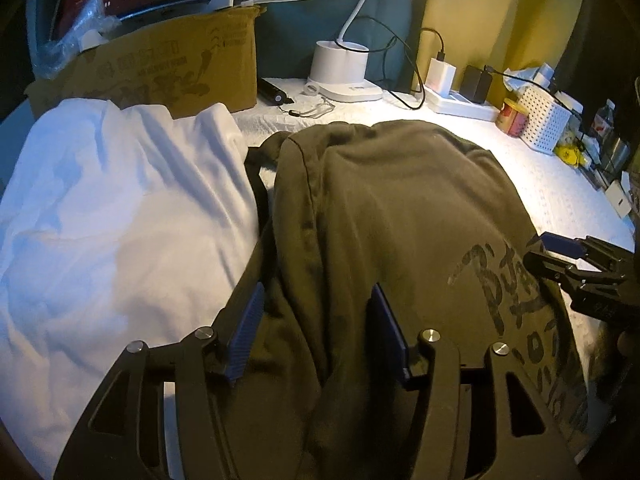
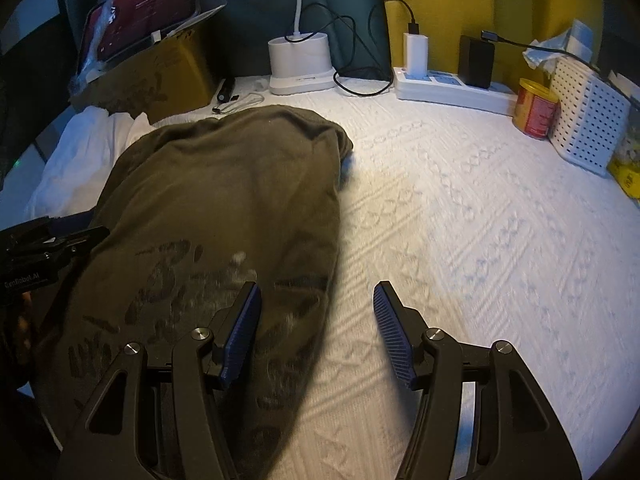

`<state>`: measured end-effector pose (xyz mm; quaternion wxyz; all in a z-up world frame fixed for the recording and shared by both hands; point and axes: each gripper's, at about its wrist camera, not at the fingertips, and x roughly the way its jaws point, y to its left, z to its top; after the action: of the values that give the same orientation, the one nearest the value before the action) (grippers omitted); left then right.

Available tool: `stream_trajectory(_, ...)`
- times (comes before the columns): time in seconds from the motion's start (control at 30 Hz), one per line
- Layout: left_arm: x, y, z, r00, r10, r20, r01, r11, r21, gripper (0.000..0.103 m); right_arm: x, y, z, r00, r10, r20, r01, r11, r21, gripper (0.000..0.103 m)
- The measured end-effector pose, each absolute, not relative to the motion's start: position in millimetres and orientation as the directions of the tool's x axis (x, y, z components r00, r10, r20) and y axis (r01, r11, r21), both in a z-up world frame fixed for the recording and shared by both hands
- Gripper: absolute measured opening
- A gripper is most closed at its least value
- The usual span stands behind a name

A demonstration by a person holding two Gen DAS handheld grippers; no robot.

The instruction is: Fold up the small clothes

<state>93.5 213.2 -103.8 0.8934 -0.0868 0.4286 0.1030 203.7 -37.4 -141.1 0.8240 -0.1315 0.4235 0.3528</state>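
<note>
Olive shirt [image 1: 392, 216]: spread lengthwise on counter [image 2: 480, 220], just right of white garment [image 1: 120, 208]. Left gripper [image 1: 316, 332]: fingers parted, astride shirt's near hem. Right gripper [image 2: 318, 332]: released, over shirt's right edge. Judged mid-fold; pinching hem needed next.

Bare bedspread [image 2: 480, 240] right of the olive shirt [image 2: 224, 208] – basket [image 2: 588, 120], tin [image 2: 534, 108] crowd its far edge

Olive-green garment [image 1: 392, 216] with black printed lettering; white garment [image 1: 120, 208]; white tablecloth [image 2: 480, 240], woven diamond pattern; gripper pads [image 2: 242, 336] blue, ribbed.
</note>
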Motion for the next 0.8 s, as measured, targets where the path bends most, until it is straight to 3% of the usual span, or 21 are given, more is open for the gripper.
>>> stream_trajectory(0.23,83.0,202.4,-91.3,0.625,0.119,-0.771,-0.241,0.969,-0.046,0.056,190.7,-49.1,-139.9,0.398,0.473,-0.786,-0.682,0.726,0.091,0.062)
stream_trajectory(0.37,75.7,187.2,-75.9,0.663,0.114,-0.740,-0.214,0.976,-0.041,0.069,181.8,-55.2,-135.3,0.401,0.487,-0.776,-0.678,0.727,0.106,0.062)
stream_trajectory(0.63,68.7,151.7,-61.4,0.696,0.077,-0.714,-0.158,0.986,-0.047,0.070,165.7,-79.5,-117.5,0.437,0.502,-0.746,-0.668,0.737,0.105,0.062)
stream_trajectory(0.8,65.2,127.8,-53.0,0.710,0.046,-0.702,-0.119,0.991,-0.055,0.070,159.9,-100.3,-104.8,0.471,0.506,-0.723,-0.649,0.754,0.105,0.075)
